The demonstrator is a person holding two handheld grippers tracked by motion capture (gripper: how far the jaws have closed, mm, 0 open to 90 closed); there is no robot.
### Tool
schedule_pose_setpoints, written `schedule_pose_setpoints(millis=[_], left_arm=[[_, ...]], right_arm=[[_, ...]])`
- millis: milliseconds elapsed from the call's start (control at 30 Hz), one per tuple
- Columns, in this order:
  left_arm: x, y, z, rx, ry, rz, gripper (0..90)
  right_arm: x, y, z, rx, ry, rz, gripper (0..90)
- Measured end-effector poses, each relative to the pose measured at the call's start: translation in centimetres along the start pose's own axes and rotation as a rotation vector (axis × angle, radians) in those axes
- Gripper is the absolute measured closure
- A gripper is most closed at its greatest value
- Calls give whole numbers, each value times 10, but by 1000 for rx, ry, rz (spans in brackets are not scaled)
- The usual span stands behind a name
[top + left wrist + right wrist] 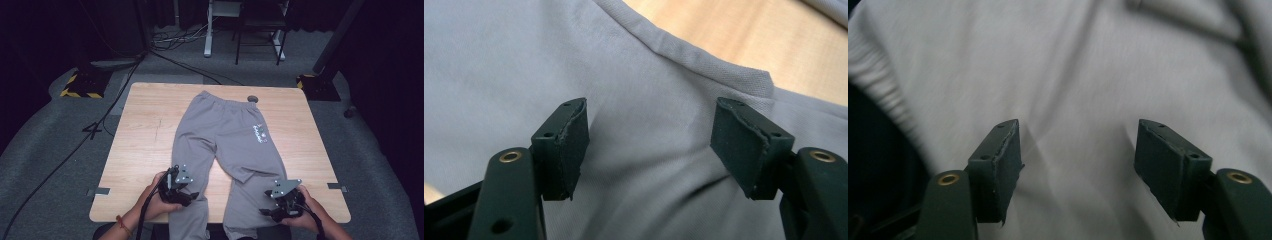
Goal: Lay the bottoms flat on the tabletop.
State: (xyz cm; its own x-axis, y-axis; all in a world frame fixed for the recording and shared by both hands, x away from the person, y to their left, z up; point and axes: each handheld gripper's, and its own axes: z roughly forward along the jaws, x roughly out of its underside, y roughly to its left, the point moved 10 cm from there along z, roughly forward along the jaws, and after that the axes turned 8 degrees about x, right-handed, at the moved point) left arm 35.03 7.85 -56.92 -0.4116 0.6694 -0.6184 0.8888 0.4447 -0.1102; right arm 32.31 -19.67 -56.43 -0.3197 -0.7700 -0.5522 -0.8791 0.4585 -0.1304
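Two hands reach in from the near edge, each angled inward. The left gripper (192, 195) and right gripper (265, 212) hover with jaws spread apart over the lower legs of grey sweatpants (225, 135) spread on the wooden table (145, 145).

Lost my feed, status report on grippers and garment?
Left gripper open, right gripper open, both over fabric. Grey cotton sweatpants flat on wooden table. Nothing in the way.

Your left gripper (181, 187) and right gripper (285, 200) are black, each topped by a grey three-cornered plate with dark holes. Brass-ringed screws sit behind the rubber pads (570, 145). Behind your left gripper, an orange band (123, 224), perhaps a bracelet, circles your wrist.
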Motion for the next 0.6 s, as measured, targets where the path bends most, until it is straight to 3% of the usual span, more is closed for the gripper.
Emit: schedule_pose_setpoints(millis=[100,167,233,300,400,467,533,600], left_arm=[[7,-15,-4,17,26,20,322],[7,-20,-6,1,22,37,324],[2,-22,-7,10,-2,29,308],[-8,-15,-9,6,-35,31,295],[-29,5,-7,-20,-56,44,272],[-46,30,-8,-37,-89,24,283],[-60,60,-6,-67,-99,-10,282],[-73,92,2,-113,-97,-38,283]], right_arm=[[15,5,-12,-16,60,-36,357],[21,8,-18,-15,77,-53,378],[14,5,-21,-4,24,-20,396],[-3,-10,-22,44,-67,48,409],[-30,-37,-10,113,-142,84,409],[-45,-60,4,151,-153,85,417],[-60,-91,17,195,-165,110,421],[-72,-131,27,282,-199,149,453]])
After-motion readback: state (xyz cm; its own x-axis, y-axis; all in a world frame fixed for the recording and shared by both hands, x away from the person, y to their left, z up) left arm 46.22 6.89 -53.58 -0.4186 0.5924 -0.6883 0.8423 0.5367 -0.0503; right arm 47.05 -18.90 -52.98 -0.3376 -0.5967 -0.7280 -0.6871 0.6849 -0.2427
